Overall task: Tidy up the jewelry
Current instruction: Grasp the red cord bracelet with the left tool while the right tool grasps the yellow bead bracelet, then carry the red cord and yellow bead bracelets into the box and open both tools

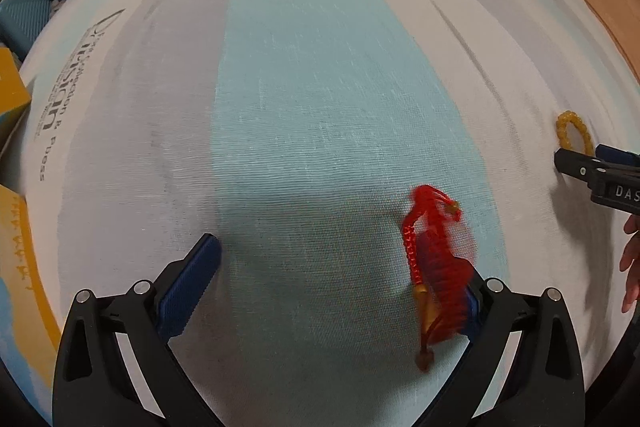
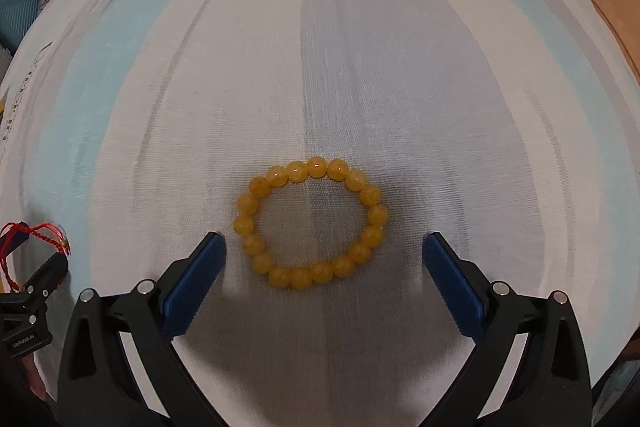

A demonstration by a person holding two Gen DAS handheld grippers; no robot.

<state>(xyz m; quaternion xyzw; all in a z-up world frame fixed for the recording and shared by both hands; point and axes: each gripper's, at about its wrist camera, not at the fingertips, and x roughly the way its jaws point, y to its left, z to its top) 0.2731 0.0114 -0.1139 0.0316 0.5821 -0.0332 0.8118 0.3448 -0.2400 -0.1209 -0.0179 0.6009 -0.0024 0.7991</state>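
The right gripper (image 2: 324, 251) is spread wide, with a yellow bead bracelet (image 2: 311, 222), a closed ring of round translucent beads, lying flat between and just ahead of its fingertips on striped cloth (image 2: 340, 67). The left gripper (image 1: 332, 259) is also spread; a blurred red braided cord bracelet (image 1: 434, 267) drapes over its right finger.

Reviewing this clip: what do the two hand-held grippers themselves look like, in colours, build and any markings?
Both look identical: the left hand-held gripper and right hand-held gripper each have two glossy black plastic arms with cut-out slots and silver round pins at the joints, ending in flat blue ribbed pads. Seen from the left wrist view, the right one's black body bears white letters "DAS". No cables show; bare skin shows at the frame edges.
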